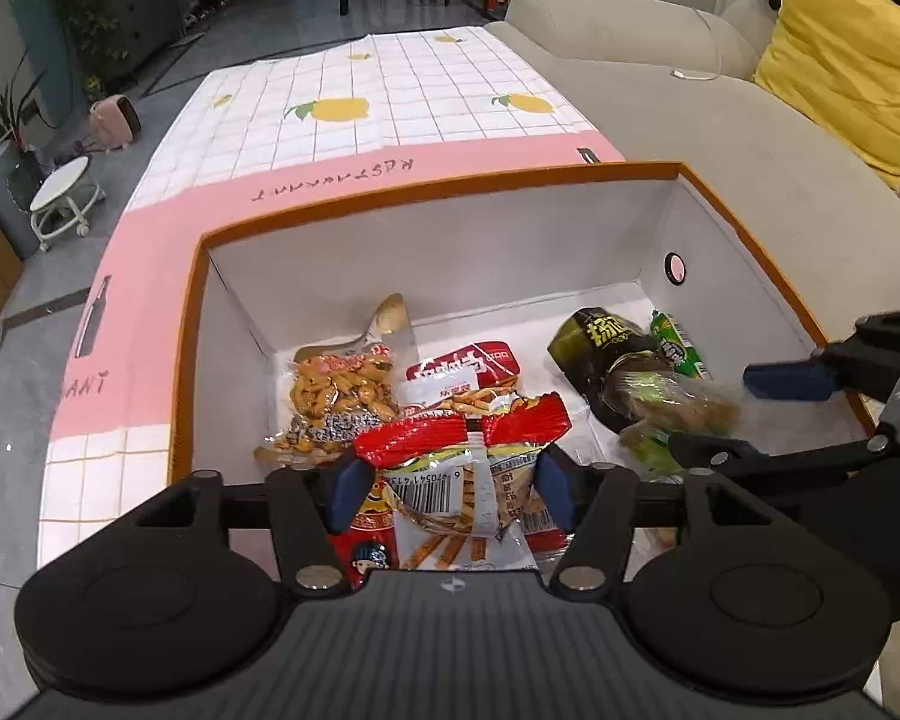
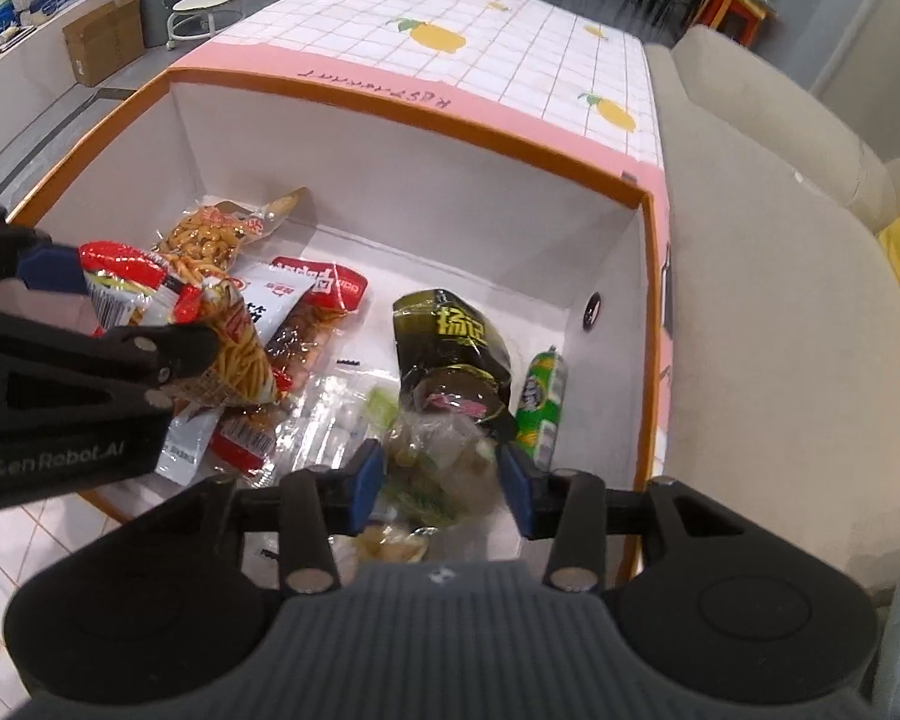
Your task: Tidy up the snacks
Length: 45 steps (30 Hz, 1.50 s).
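Left hand-held gripper [image 1: 450, 486] released – red-topped crinkly stick-snack packet [image 1: 462, 456] between its jaws, over orange-rimmed white box [image 1: 438, 180]; right hand-held gripper [image 2: 441, 489] parted around clear bag [image 2: 432, 456].

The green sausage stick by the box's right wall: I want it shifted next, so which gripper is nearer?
Right. The right gripper hangs just beside the green sausage stick, over a clear packet; the left gripper is across the box, by the red-topped packet.

"GenRobot.AI" is printed on the left gripper [image 2: 84, 300], left of the right fingers; the tablecloth [image 1: 342, 180] past them says "RESTAURANT" upside down.
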Motion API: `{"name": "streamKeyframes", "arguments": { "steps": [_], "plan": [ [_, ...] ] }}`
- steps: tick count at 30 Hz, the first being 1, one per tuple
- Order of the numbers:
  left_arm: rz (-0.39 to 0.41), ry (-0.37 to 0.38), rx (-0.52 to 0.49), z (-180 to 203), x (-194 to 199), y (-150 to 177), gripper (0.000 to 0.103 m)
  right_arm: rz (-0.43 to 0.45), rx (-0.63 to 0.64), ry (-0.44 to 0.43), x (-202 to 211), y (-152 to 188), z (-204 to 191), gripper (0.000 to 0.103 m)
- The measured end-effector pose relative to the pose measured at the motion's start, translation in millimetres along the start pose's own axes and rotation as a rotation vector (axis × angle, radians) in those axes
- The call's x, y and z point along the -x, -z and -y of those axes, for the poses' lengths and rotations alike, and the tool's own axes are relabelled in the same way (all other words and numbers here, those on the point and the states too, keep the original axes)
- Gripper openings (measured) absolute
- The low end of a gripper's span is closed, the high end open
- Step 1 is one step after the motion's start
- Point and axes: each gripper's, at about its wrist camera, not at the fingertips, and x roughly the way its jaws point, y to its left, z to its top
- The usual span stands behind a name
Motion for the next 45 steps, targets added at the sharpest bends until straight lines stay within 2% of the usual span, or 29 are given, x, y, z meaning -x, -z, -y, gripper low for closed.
{"name": "streamKeyframes", "arguments": {
  "steps": [5,7,11,13,14,22,30,37,41,45],
  "plan": [
    [0.029,-0.022,-0.004,-2,9,-1,0.083,0.033,0.006,0.001,12,-4,-2,0.054],
    [0.051,-0.032,-0.001,-4,14,-2,0.087,0.047,0.006,0.002,17,-4,-2,0.062],
    [0.116,-0.039,0.023,-9,31,-3,0.088,0.079,0.005,0.017,28,-3,-4,0.065],
    [0.147,-0.034,0.038,-11,41,-5,0.089,0.096,0.000,0.024,34,-2,-5,0.075],
    [0.160,-0.031,0.043,-12,46,-6,0.089,0.107,-0.003,0.027,38,-1,-5,0.077],
    [0.275,-0.025,0.069,-16,92,-3,0.089,0.202,-0.023,0.034,75,4,-9,0.081],
    [0.404,-0.071,0.025,-9,143,18,0.089,0.338,-0.069,0.011,133,21,-14,0.082],
    [0.526,-0.128,0.052,-4,182,51,0.089,0.449,-0.127,-0.041,184,59,-22,0.082],
    [0.555,-0.164,0.044,1,197,71,0.089,0.502,-0.151,-0.046,208,83,-28,0.082],
    [0.553,-0.184,0.034,7,204,90,0.090,0.565,-0.167,-0.052,227,111,-37,0.087]
  ]
}}
